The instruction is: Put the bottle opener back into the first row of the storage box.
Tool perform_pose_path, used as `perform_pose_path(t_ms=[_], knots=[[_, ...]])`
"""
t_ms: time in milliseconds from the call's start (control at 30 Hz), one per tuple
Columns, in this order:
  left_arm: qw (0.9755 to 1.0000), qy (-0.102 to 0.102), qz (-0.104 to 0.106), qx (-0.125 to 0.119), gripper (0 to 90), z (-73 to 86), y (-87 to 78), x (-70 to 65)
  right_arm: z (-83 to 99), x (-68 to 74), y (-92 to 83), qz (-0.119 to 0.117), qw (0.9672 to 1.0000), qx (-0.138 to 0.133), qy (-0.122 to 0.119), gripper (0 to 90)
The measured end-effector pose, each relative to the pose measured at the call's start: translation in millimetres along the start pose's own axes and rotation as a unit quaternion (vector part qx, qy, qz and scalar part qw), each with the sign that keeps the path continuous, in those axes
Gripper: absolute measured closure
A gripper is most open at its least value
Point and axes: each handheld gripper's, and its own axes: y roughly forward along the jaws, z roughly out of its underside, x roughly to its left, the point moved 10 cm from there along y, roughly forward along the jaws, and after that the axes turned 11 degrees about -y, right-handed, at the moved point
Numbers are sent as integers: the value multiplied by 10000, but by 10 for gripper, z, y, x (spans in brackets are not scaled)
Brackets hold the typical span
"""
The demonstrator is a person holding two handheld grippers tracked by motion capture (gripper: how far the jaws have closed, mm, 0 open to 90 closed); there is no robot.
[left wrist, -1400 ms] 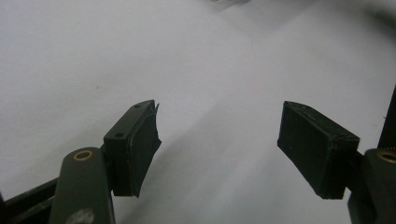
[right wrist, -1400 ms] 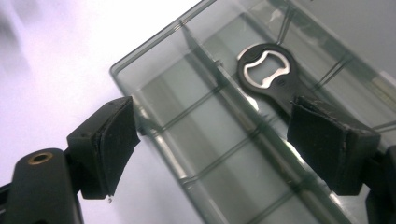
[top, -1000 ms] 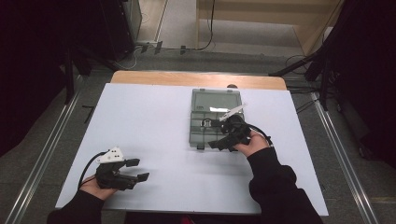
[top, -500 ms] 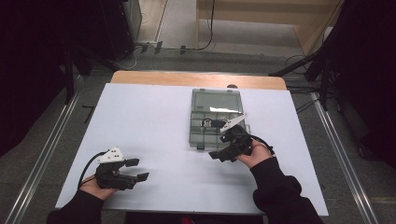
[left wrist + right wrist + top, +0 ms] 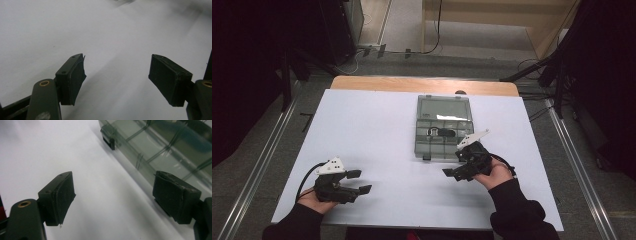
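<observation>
Smoky clear plastic organizer box (image 5: 443,127), lid raised at the far side, lies mid-table on the white tabletop (image 5: 372,130); the high view shows a small dark item in one middle compartment, too small to identify. My right gripper (image 5: 457,172) rests just beside the box's near right corner, jaws spread, gripping nothing. Its own view adds the box's divider walls (image 5: 160,147) and a dark front latch (image 5: 109,141), close up. My left gripper (image 5: 359,181) sits well apart at the near left, jaws likewise spread and empty over bare tabletop (image 5: 107,37).
</observation>
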Motion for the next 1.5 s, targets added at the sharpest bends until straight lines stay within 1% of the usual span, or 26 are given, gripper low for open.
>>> perform_pose_path(t_ms=[67, 133, 233, 300, 367, 433, 533, 567, 633, 767, 800, 833, 867, 933, 967, 1033, 1133, 1167, 1233, 1333, 1433, 1500], knots=[[10000, 0, -3, -2, 283, 0, 1, -2, 65, 24, -14, 12, 10000, 17, -4, 185], [10000, 6, -6, 1, 284, 0, 0, -3, 85, 30, -18, 9, 10000, 21, -10, 185], [10000, 2, -8, 0, 283, 0, -1, -3, 162, 68, -36, 8, 10000, 21, -18, 185], [10000, -2, -8, -3, 284, 0, 0, -3, 181, 71, -43, 43, 10000, 14, -31, 185], [10000, -1, -3, -5, 284, 1, 1, -5, 244, 94, -62, 31, 10000, -19, 39, 185], [10000, 1, -10, -2, 283, 1, 0, -5, 268, 98, -67, 37, 10000, -30, 40, 184], [10000, 22, -10, -10, 284, -1, -3, -2, 362, 126, -76, 12, 10000, -56, 82, 185], [10000, 22, -10, -10, 284, -1, -3, -2, 362, 126, -76, 12, 10000, -56, 82, 185], [10000, 14, -7, -20, 283, -2, -5, -2, 416, 158, -83, -17, 9999, -78, 118, 184], [10000, 21, -7, -15, 284, -2, -6, -1, 473, 176, -86, -18, 9998, -140, 110, 184], [10000, 13, -3, -23, 283, -3, -5, -3, 518, 195, -81, -75, 9997, -180, 151, 184], [10000, 13, -3, -23, 283, -3, -5, -3, 518, 195, -81, -75, 9997, -180, 151, 184], [10000, 26, 2, -9, 283, -1, -8, -4, 582, 199, -76, -76, 9997, -132, 184, 184], [10000, 36, 2, -3, 283, 1, -10, -3, 641, 188, -85, -43, 9998, -92, 172, 184], [10000, 36, 2, -3, 283, 1, -10, -3, 641, 188, -85, -43, 9998, -92, 172, 184], [10000, 40, -9, 11, 283, 4, -9, 0, 709, 163, -123, 2, 9996, -100, 247, 184], [10000, 29, -11, 9, 283, 5, -7, -2, 752, 143, -148, 34, 9995, -111, 285, 184], [10000, 38, -11, 14, 283, 5, -8, -1, 797, 125, -172, 59, 9994, -107, 319, 184], [10000, 46, -9, 18, 283, 6, -12, 2, 830, 111, -194, 64, 9994, -138, 320, 185], [10000, 51, -12, 23, 283, 9, -15, 3, 871, 89, -234, 99, 9997, -186, 147, 185], [10000, 51, 6, 12, 283, 8, -17, -1, 911, 78, -269, 49, 9995, -212, 216, 185], [10000, 13, 63, -17, 283, 1, -23, -10, 924, 76, -279, 32, 9995, -229, 216, 185]])
